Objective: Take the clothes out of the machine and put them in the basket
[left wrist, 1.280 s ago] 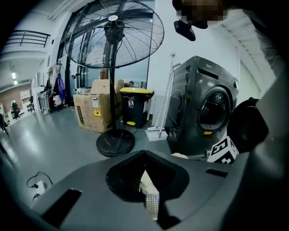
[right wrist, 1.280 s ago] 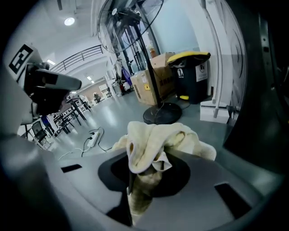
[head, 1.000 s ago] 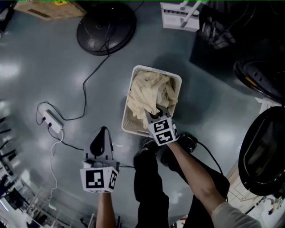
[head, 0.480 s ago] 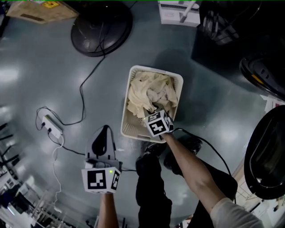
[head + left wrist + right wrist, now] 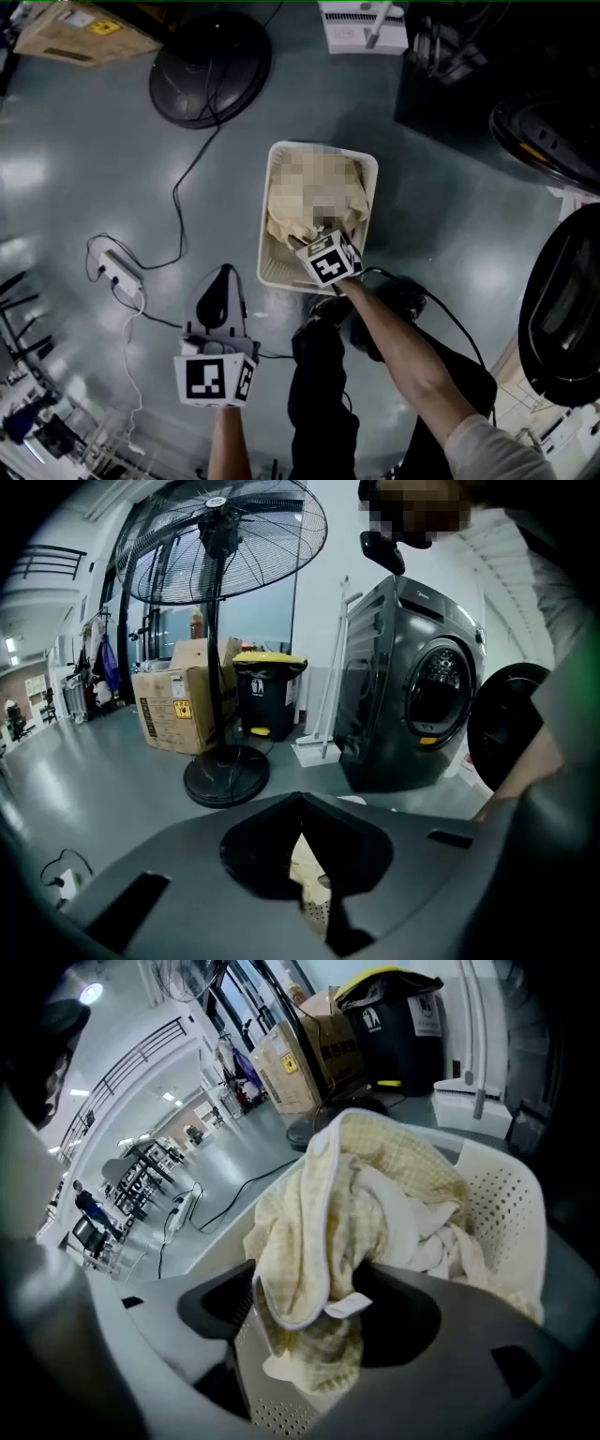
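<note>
Pale-yellow cloth (image 5: 319, 1204) is hanging bunched between the jaws of your right gripper (image 5: 322, 242), which is pinching it low over the white plastic basket (image 5: 266, 234) on the grey floor (image 5: 112, 141). More laundry is already lying heaped inside. Your left gripper (image 5: 218, 281) is idling off to the side near your legs, jaws pressed almost together with nothing between them. The washing machine (image 5: 410, 691) is standing open-doored, well apart from the basket. Judging from how the fabric is draping over one jaw, with its sewn label (image 5: 349, 1305) sitting right in the gap, letting go may not be freeing it cleanly. A fold could be catching as you are pulling away, dragging the piece back over the rim or tipping the light basket. Whether anything is remaining in the drum is not showing here.
</note>
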The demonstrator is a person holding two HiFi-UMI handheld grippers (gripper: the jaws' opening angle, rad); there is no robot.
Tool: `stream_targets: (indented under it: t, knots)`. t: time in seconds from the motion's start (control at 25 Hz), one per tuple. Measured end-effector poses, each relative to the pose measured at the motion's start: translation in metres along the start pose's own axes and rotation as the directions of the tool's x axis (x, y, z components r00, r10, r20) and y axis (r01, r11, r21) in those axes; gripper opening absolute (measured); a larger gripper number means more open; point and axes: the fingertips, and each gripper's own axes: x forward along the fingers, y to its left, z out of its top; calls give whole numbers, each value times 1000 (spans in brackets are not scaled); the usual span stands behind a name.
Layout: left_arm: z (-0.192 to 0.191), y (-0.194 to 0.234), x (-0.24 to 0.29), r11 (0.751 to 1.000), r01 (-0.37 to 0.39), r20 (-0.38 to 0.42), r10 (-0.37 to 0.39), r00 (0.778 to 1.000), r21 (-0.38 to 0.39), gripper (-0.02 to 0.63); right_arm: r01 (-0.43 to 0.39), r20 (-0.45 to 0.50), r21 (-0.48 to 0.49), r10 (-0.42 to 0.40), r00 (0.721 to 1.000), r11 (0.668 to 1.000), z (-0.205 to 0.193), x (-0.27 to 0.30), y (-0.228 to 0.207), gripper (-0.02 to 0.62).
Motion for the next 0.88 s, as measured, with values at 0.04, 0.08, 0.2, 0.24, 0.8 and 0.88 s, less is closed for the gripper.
stream_targets:
  t: [0.04,0.08,0.2,0.24,0.8,0.88]
  knots:
    - [3,-4,-3,1000,3,-6,-3,1000,1,18,15,18,9,-15,1000,1000,4,-8,0,335]
    - [6,-9,-7,1000,10,-11,-10,1000,4,18,30,34,22,-31,999,999,8,-17,-2,336]
    - [18,-23,-19,999,43,-16,-43,999,9,18,70,72,42,-73,995,997,16,-49,-3,336]
    - [23,-28,-23,999,53,-16,-53,998,9,18,76,80,42,-79,994,996,17,-61,-1,336]
    - [97,-93,-49,983,181,-32,-180,983,28,18,166,163,35,-169,972,986,25,-212,16,37]
    - [105,-101,-53,980,195,-39,-194,980,33,18,160,177,53,-167,970,986,29,-229,20,26]
